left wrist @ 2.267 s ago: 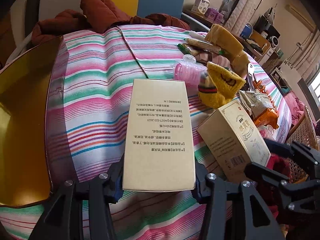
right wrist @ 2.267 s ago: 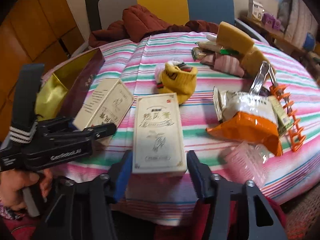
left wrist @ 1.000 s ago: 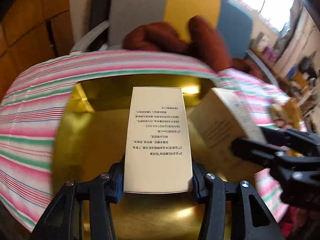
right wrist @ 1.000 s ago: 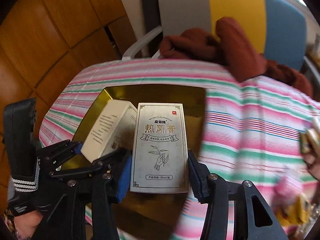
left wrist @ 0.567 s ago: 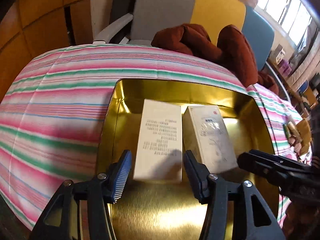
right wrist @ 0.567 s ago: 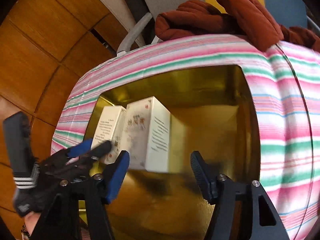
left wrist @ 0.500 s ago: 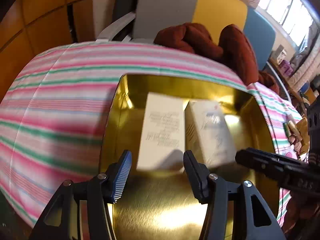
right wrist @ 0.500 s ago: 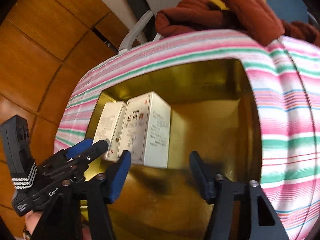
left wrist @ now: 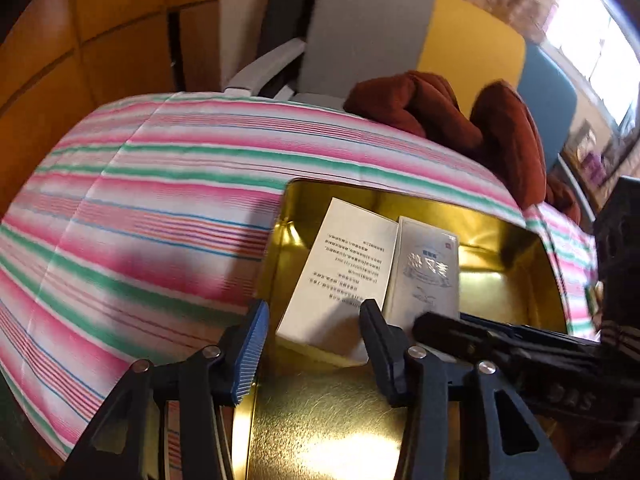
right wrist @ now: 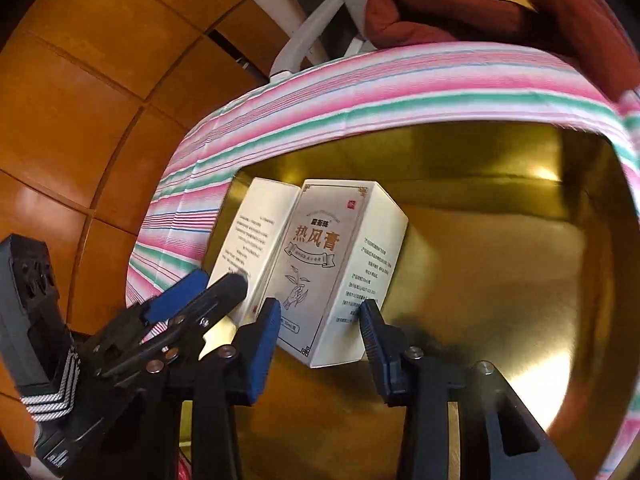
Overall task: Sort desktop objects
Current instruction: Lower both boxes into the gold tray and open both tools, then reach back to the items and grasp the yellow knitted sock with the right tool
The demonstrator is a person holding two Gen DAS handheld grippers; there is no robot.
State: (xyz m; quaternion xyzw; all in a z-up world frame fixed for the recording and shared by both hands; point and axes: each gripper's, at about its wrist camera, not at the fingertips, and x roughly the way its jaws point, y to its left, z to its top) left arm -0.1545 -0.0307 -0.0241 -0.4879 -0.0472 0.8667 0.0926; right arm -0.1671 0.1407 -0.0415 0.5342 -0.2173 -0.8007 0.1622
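both tongs unclenched over the gold tin [left wrist: 344, 408], jaws just narrowed yet gripping nothing: left gripper [left wrist: 314, 350] straddling the near end of the plain box [left wrist: 344, 272], right gripper [right wrist: 318, 338] around the near end of the printed box [right wrist: 320, 264]. boxes side by side, touching, flat inside the tin. striped cloth [left wrist: 152, 216] around the tin; beyond, brown garment [left wrist: 440, 116] and chair [left wrist: 368, 28].

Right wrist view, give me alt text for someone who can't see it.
Two white boxes lie side by side in a gold tin on a striped tablecloth. The right gripper, open and just narrowing, frames the nearer box; the left gripper reaches in beside the other.
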